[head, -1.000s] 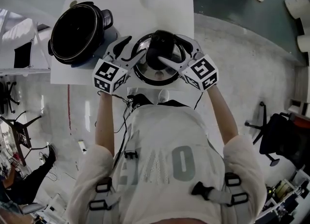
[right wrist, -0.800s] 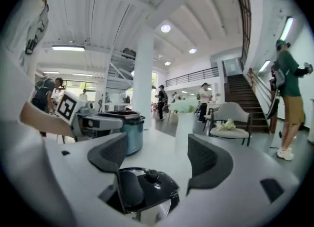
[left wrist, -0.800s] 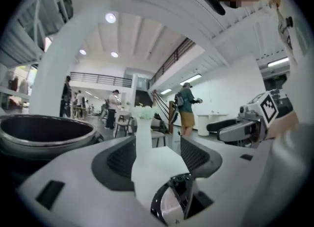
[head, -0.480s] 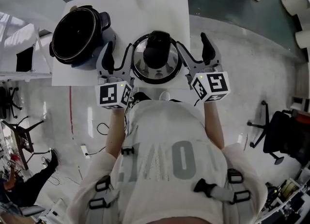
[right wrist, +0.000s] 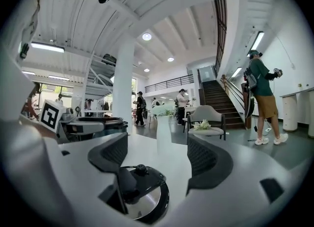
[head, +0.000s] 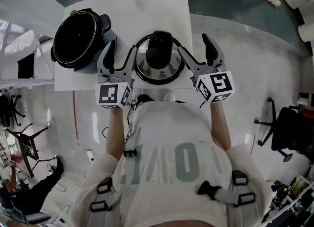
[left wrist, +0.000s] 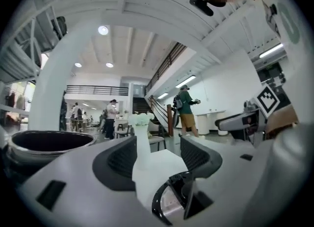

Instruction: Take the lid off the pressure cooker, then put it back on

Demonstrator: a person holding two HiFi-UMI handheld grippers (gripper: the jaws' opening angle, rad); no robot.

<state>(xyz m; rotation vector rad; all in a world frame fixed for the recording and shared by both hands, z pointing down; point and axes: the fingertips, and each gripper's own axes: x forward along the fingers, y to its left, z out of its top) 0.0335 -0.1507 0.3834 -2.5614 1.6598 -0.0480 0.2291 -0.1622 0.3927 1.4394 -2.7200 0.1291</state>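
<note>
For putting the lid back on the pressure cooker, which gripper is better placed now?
Probably the left gripper. It and the right gripper both stand open beside the lid, but the open cooker is on the left gripper's side, so its path looks shorter.

Shirt (head: 162,138), near side of the lid (head: 159,71): large grey "O" legible, other letters unclear. Left gripper (head: 120,54) and right gripper (head: 195,52) cubes, beside the lid: square codes only

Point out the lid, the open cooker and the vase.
lid (head: 159,52): head view, black handle.
cooker (head: 78,37): head view, dark inside.
vase (right wrist: 163,133): right gripper view, white body.
</note>
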